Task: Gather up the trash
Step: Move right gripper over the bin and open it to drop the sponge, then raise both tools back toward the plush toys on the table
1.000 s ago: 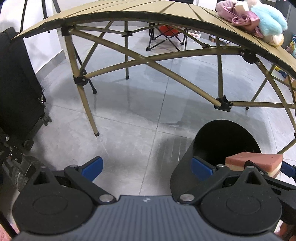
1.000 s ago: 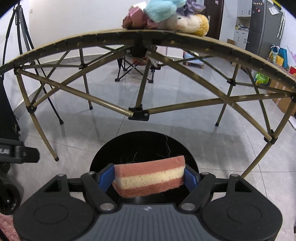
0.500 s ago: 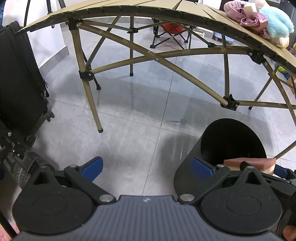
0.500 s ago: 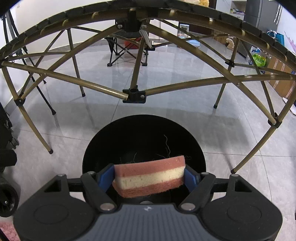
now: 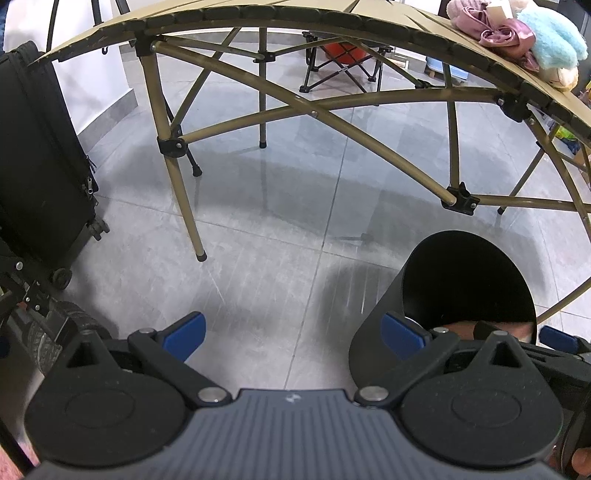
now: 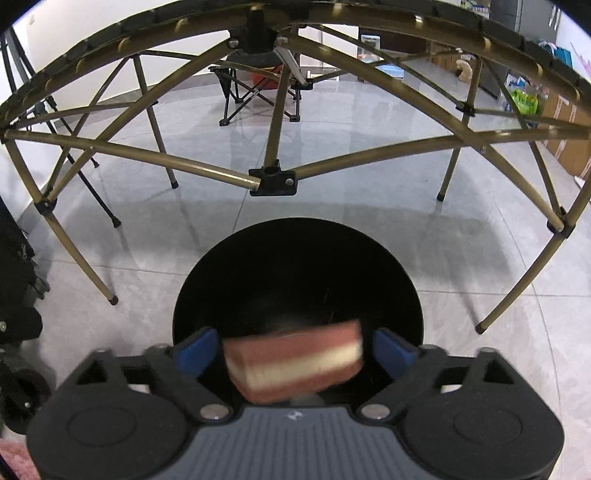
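The left gripper (image 5: 293, 332) points down at the grey tiled floor (image 5: 280, 229), its jaws spread wide with only bare floor between the blue fingertips (image 5: 184, 330). Just beyond the right-hand jaw stands a black trash bin (image 5: 376, 332), its round mouth open upward. At the bin's near rim, past that jaw, the right gripper (image 5: 554, 338) shows in part, with a reddish shape behind the rim too hidden to name. Ahead of the jaws spreads the tan frame of a folding worktop (image 5: 295, 20); soft toys (image 5: 550, 40) lie on it, far right. Left of the jaws stands a black suitcase (image 5: 37, 166).
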Demonstrator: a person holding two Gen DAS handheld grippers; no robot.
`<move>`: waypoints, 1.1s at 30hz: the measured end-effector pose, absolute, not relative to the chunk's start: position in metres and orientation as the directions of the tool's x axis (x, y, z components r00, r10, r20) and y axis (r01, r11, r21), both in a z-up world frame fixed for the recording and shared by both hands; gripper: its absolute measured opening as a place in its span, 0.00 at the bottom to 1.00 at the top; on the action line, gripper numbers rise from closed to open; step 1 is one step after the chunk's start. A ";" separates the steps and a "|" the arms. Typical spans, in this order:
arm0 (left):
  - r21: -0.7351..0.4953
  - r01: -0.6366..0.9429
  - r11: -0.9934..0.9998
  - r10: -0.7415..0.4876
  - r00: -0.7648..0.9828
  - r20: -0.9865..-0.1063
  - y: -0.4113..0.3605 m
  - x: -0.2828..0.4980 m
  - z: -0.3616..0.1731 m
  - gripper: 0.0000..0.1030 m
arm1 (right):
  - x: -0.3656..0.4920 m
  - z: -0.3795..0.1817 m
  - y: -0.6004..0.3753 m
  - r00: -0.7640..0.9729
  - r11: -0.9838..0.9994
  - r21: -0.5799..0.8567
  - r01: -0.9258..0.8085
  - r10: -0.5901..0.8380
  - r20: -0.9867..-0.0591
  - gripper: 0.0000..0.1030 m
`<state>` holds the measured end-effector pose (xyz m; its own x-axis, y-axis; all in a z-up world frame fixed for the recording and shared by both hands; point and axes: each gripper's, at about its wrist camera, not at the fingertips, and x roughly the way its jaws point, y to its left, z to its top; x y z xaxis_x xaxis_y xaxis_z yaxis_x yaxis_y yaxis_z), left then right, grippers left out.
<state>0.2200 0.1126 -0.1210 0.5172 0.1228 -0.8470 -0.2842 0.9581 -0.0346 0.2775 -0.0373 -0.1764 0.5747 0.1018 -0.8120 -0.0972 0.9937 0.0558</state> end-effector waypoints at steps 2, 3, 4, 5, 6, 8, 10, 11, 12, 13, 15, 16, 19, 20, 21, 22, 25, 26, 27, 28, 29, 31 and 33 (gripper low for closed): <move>-0.036 -0.284 0.958 0.122 0.518 -0.847 0.113 0.219 -0.121 1.00 | 0.278 -0.177 -0.037 0.577 0.994 0.049 -0.093 0.094 -0.811 1.00; -0.036 -0.284 0.958 0.122 0.518 -0.846 0.113 0.219 -0.121 1.00 | 0.278 -0.178 -0.037 0.574 0.994 0.052 -0.096 0.098 -0.813 1.00; -0.036 -0.283 0.958 0.122 0.518 -0.847 0.113 0.219 -0.121 1.00 | 0.278 -0.178 -0.037 0.568 0.993 0.060 -0.099 0.106 -0.816 1.00; -0.035 -0.283 0.958 0.122 0.518 -0.847 0.113 0.219 -0.121 1.00 | 0.278 -0.179 -0.038 0.562 0.992 0.068 -0.103 0.115 -0.819 1.00; -0.035 -0.283 0.959 0.122 0.518 -0.847 0.113 0.219 -0.121 1.00 | 0.278 -0.180 -0.037 0.558 0.992 0.069 -0.105 0.116 -0.822 1.00; -0.036 -0.283 0.959 0.121 0.518 -0.847 0.113 0.219 -0.120 1.00 | 0.278 -0.179 -0.037 0.560 0.993 0.060 -0.106 0.109 -0.821 1.00; -0.035 -0.283 0.958 0.122 0.518 -0.847 0.113 0.219 -0.120 1.00 | 0.277 -0.178 -0.038 0.562 0.993 0.059 -0.106 0.108 -0.820 1.00; -0.035 -0.283 0.958 0.122 0.518 -0.847 0.113 0.219 -0.120 1.00 | 0.277 -0.178 -0.038 0.563 0.993 0.060 -0.105 0.109 -0.819 1.00; -0.035 -0.284 0.958 0.122 0.518 -0.847 0.113 0.219 -0.120 1.00 | 0.277 -0.178 -0.038 0.563 0.993 0.060 -0.104 0.108 -0.819 1.00; -0.035 -0.284 0.958 0.123 0.517 -0.847 0.113 0.219 -0.120 1.00 | 0.277 -0.178 -0.038 0.563 0.993 0.059 -0.104 0.107 -0.819 1.00; -0.035 -0.284 0.958 0.122 0.518 -0.847 0.112 0.219 -0.120 1.00 | 0.277 -0.178 -0.039 0.562 0.993 0.058 -0.103 0.106 -0.820 1.00; -0.035 -0.283 0.958 0.122 0.519 -0.846 0.112 0.219 -0.120 1.00 | 0.277 -0.178 -0.039 0.562 0.993 0.058 -0.103 0.106 -0.820 1.00; -0.035 -0.283 0.959 0.122 0.520 -0.845 0.112 0.219 -0.120 1.00 | 0.277 -0.177 -0.039 0.563 0.993 0.058 -0.102 0.106 -0.819 1.00; -0.035 -0.282 0.959 0.122 0.520 -0.845 0.112 0.219 -0.120 1.00 | 0.276 -0.177 -0.040 0.564 0.993 0.058 -0.102 0.106 -0.819 1.00; -0.036 -0.282 0.959 0.122 0.521 -0.845 0.112 0.219 -0.120 1.00 | 0.276 -0.176 -0.040 0.566 0.993 0.059 -0.102 0.107 -0.818 1.00; -0.036 -0.282 0.959 0.122 0.522 -0.844 0.111 0.218 -0.119 1.00 | 0.276 -0.175 -0.041 0.567 0.993 0.060 -0.102 0.108 -0.817 1.00; -0.044 -0.276 0.960 0.115 0.535 -0.837 0.109 0.218 -0.115 1.00 | 0.274 -0.170 -0.043 0.576 0.993 0.066 -0.101 0.113 -0.809 1.00; -0.050 -0.274 0.960 0.111 0.541 -0.834 0.108 0.218 -0.114 1.00 | 0.273 -0.168 -0.043 0.582 0.993 0.067 -0.102 0.114 -0.805 1.00; -0.054 -0.271 0.961 0.107 0.546 -0.831 0.107 0.218 -0.113 1.00 | 0.272 -0.166 -0.044 0.587 0.993 0.067 -0.102 0.114 -0.801 1.00; -0.055 -0.268 0.962 0.106 0.551 -0.828 0.106 0.218 -0.111 1.00 | 0.270 -0.163 -0.045 0.593 0.993 0.067 -0.102 0.114 -0.797 1.00; -0.056 -0.264 0.963 0.105 0.557 -0.824 0.105 0.217 -0.110 1.00 | 0.269 -0.160 -0.047 0.600 0.992 0.067 -0.103 0.116 -0.792 1.00; -0.061 -0.257 0.965 0.102 0.575 -0.812 0.102 0.216 -0.105 1.00 | 0.266 -0.153 -0.049 0.615 0.992 0.070 -0.105 0.120 -0.779 1.00; -0.070 -0.248 0.966 0.095 0.593 -0.799 0.100 0.214 -0.099 1.00 | 0.264 -0.144 -0.052 0.638 0.992 0.069 -0.110 0.123 -0.760 1.00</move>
